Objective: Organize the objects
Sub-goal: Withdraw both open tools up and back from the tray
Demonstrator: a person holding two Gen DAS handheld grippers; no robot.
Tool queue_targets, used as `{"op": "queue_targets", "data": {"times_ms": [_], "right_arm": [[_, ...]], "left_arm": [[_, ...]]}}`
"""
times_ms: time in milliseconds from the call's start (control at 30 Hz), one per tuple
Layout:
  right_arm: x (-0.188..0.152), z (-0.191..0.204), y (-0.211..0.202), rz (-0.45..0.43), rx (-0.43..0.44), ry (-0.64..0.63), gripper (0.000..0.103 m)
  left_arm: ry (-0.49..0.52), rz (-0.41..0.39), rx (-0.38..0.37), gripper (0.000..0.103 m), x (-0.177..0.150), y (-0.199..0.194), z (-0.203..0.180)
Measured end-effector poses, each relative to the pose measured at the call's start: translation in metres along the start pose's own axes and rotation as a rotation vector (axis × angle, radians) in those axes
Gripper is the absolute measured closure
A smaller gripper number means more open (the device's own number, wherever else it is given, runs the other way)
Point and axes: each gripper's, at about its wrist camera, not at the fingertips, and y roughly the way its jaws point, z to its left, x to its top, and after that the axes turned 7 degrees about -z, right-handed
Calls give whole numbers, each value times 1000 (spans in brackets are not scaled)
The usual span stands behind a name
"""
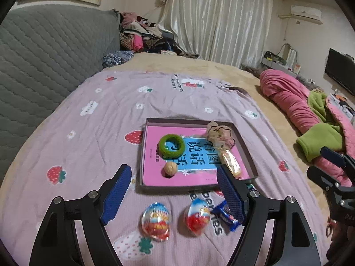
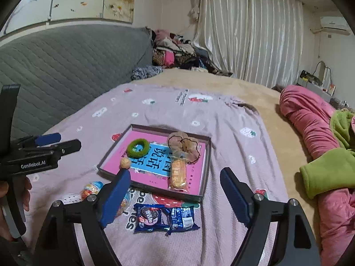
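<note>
While both grippers hung released and empty above the bedspread, the blue biscuit packet lay outside the tray, just near of its near edge. It sat between the right gripper fingers, long axis running left-right, so the right hand looked nearer than the left gripper.
</note>
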Motion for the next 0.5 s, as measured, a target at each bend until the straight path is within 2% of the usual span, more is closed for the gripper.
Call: {"op": "queue_targets", "data": {"times_ms": [267,500], "right_arm": [[-4,10,-37,-53,14,7,13],[-14,22,-58,-67,8,-27,12]], "left_arm": [[27,-33,6,22,-15,-44,-4],[45,-37,12,22,-34,-61,-6]]}}
